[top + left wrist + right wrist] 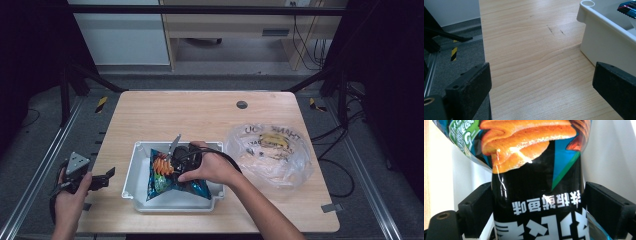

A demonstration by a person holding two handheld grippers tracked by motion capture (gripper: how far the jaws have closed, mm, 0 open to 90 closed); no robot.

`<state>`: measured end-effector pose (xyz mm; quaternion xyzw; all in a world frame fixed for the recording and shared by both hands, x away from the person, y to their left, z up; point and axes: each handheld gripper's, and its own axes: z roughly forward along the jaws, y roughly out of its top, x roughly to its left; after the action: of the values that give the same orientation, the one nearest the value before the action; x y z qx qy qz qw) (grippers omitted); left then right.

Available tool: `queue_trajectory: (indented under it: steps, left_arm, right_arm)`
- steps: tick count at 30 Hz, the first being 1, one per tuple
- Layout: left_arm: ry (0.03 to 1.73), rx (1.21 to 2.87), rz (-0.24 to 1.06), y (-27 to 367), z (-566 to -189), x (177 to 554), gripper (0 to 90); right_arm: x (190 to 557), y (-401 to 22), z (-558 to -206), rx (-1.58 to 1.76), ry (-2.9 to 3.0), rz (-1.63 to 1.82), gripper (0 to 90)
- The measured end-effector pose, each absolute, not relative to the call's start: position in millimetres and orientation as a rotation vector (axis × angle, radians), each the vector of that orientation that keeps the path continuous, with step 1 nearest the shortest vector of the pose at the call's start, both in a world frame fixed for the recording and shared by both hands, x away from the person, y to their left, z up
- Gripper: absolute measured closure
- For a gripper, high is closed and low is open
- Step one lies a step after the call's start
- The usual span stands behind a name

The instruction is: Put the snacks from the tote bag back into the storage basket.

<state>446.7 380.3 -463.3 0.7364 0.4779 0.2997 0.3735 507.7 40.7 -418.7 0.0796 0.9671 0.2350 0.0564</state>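
Observation:
A snack bag, black and blue with orange chips printed on it, lies in a white tray at the table's front middle. My right gripper reaches over the bag from the right. In the right gripper view the bag fills the gap between the jaws of the right gripper, which stand apart at its two sides and do not squeeze it. My left gripper hovers at the table's left front edge, open and with nothing in it. The left gripper faces bare wood, with the tray at its right.
A clear plastic bag with a banana inside lies right of the tray. A small round grommet sits near the table's far edge. A black frame and cables surround the table.

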Motion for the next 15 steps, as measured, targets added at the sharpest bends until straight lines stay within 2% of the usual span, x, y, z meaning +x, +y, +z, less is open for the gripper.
queue_trajectory:
  steps: [15]
  left_arm:
    - [1.222,1.892,0.769,379.9,-463.4,446.9,2.0]
  right_arm:
    - [503.1,28.8,-402.3,0.267,2.903,0.793,6.6]
